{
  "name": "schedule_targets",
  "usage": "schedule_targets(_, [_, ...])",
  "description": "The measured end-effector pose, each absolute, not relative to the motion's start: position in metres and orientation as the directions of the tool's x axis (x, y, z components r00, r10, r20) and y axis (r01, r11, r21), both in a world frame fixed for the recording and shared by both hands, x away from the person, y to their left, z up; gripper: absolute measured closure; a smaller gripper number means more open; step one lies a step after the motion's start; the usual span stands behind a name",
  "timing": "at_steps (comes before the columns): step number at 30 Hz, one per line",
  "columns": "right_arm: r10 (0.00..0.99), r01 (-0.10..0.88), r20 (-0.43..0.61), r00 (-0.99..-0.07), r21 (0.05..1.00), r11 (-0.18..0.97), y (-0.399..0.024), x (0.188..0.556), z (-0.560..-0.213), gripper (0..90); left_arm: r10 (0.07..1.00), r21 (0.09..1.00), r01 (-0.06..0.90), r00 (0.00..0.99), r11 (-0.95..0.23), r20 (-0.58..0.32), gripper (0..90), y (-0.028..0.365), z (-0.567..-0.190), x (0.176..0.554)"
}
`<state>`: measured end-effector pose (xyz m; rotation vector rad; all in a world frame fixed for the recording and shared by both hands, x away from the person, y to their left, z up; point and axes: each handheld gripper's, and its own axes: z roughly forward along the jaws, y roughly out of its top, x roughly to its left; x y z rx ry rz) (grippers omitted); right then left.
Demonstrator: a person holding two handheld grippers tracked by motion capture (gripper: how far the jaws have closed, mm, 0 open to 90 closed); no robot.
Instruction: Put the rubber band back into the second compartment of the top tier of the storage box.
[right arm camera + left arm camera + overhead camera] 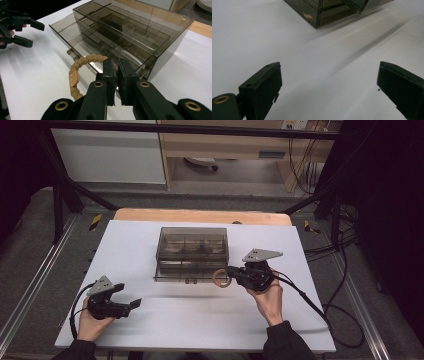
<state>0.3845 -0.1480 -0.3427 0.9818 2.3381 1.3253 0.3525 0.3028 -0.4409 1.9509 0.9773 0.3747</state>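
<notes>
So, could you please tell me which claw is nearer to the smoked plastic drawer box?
Right. The right claw sits beside the drawer box, holding a braided bracelet; the left claw rests open, apart, toward the table's near left.

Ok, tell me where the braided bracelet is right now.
The braided bracelet is pinched in the right tool, held just in front of the smoky plastic drawer box, right of centre in the high view.

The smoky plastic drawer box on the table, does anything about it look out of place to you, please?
Nothing looks damaged or spilled. The drawer box sits square on the table, its lower drawer pulled out, while the right gripper holds a braided bracelet beside it.
</notes>
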Motion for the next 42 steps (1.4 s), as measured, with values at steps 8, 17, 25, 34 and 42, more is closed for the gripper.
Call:
schedule_targets(8, [0.680, 0.419, 0.079, -0.729, 0.837, 0.352, -0.136, 0.392, -0.340, 84.9, 0.757, 0.825, 0.487, 0.643, -0.288, -0.115, 5.5, 0.303, -0.441, 0.352])
schedule_targets(17, [0.687, 0.425, 0.078, -0.723, 0.834, 0.352, -0.124, 0.400, -0.341, 84.9, 0.757, 0.824, 0.487, 0.643, -0.288, -0.115, 5.5, 0.303, -0.441, 0.352])
schedule_targets(25, [0.688, 0.420, 0.071, -0.722, 0.835, 0.355, -0.109, 0.407, -0.341, 84.9, 0.757, 0.825, 0.487, 0.643, -0.287, -0.116, 5.5, 0.303, -0.441, 0.352])
schedule_targets(34, [0.691, 0.420, 0.064, -0.720, 0.833, 0.361, -0.093, 0.415, -0.342, 84.9, 0.757, 0.825, 0.487, 0.643, -0.287, -0.116, 5.5, 0.303, -0.440, 0.352])
schedule_targets(42, [0.692, 0.425, 0.069, -0.719, 0.831, 0.359, -0.084, 0.421, -0.345, 84.9, 0.757, 0.824, 0.487, 0.643, -0.288, -0.115, 5.5, 0.303, -0.441, 0.352])
